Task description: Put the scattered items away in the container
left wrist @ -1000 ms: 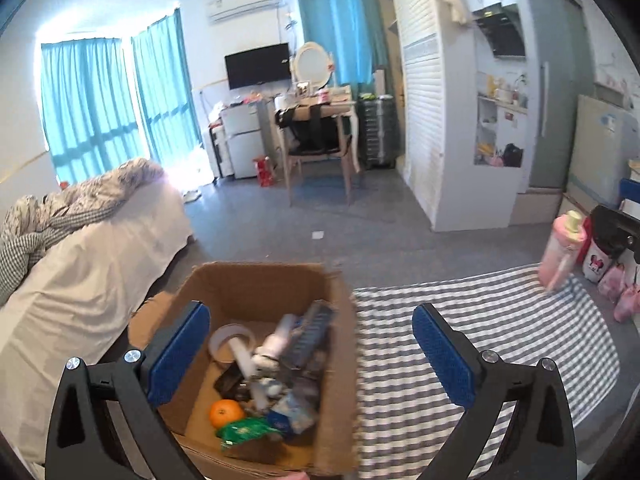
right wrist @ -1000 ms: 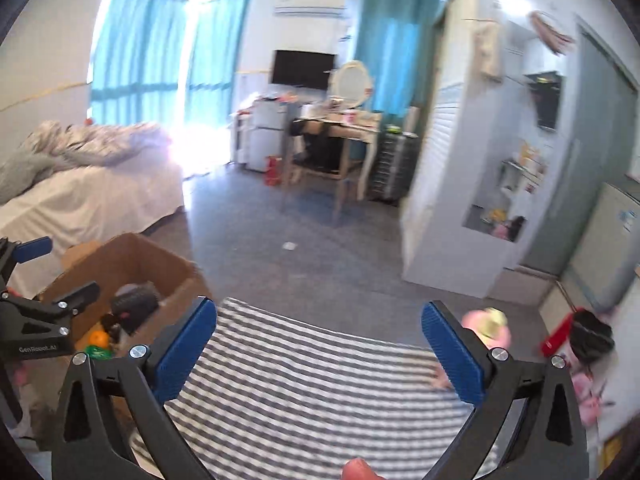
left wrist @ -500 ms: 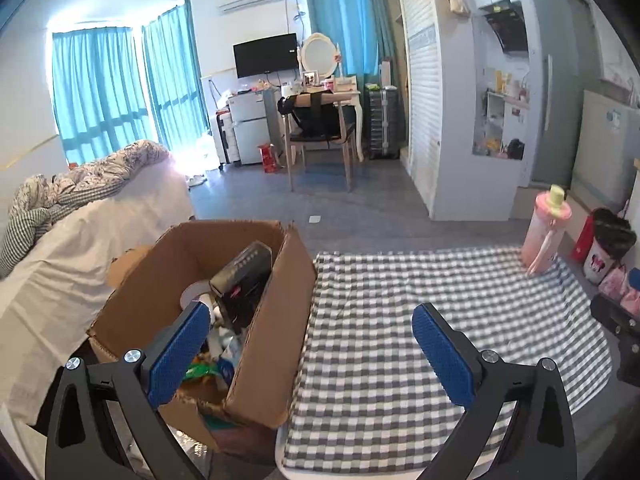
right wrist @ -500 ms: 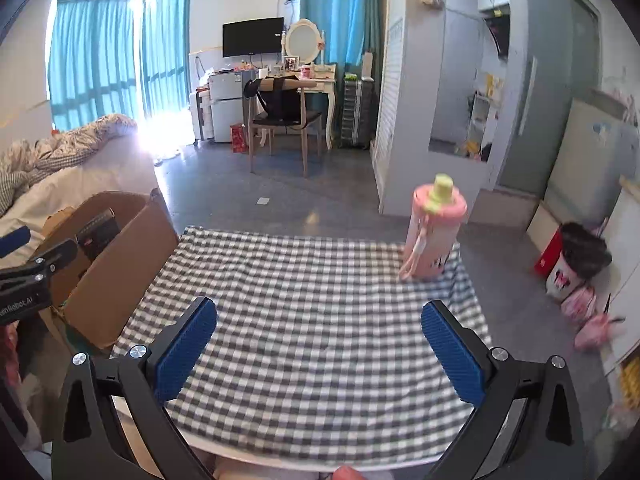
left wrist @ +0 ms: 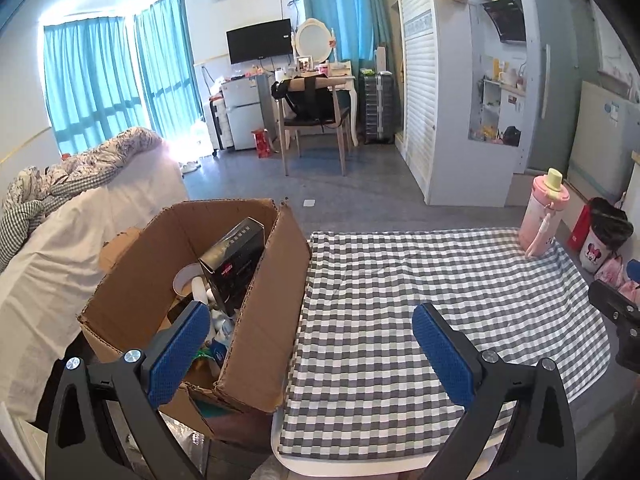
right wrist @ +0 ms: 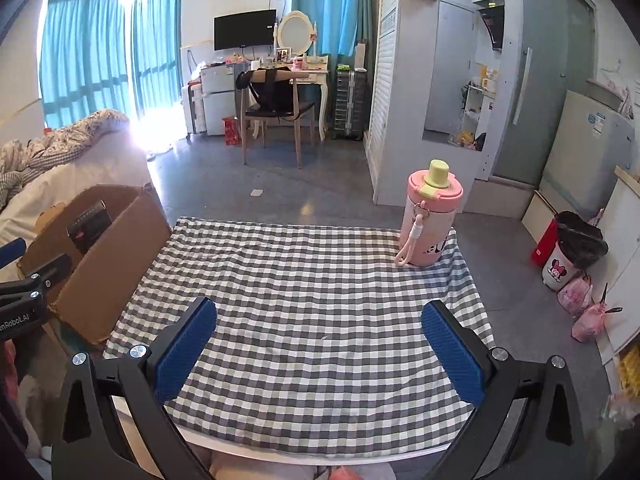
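Item: left gripper (left wrist: pixel 310 354). We hold its jaws wide, with nothing between them. Its left jaw hangs over the near corner of the cardboard box (left wrist: pixel 264 320); its right jaw is above the checked cloth.

Item: right gripper (right wrist: pixel 320 344). Jaws wide and empty above the near part of the table (right wrist: pixel 320 300).

Item: cardboard box, left of both pairs of jaws, standing off the table's left edge. It holds a black carton (left wrist: pixel 234 266) leaning upright, a roll of tape (left wrist: pixel 186 282) and smaller things we cannot make out.

Item: pink bottle (right wrist: pixel 430 220), upright at the far right corner of the table, well ahead of the right jaws and to their right. We judge it the only thing left to tidy.

Risks, as we judge them:
- The bottle is tall and stands near the table's edge; a glancing touch from one jaw could tip it to the floor.
- Its round body may slip in a shallow grip, and its loose strap (right wrist: pixel 412 240) could catch.
- The box looks full; the leaning carton may block the bottle or be knocked out.
- The cloth could drag if a jaw presses on it.
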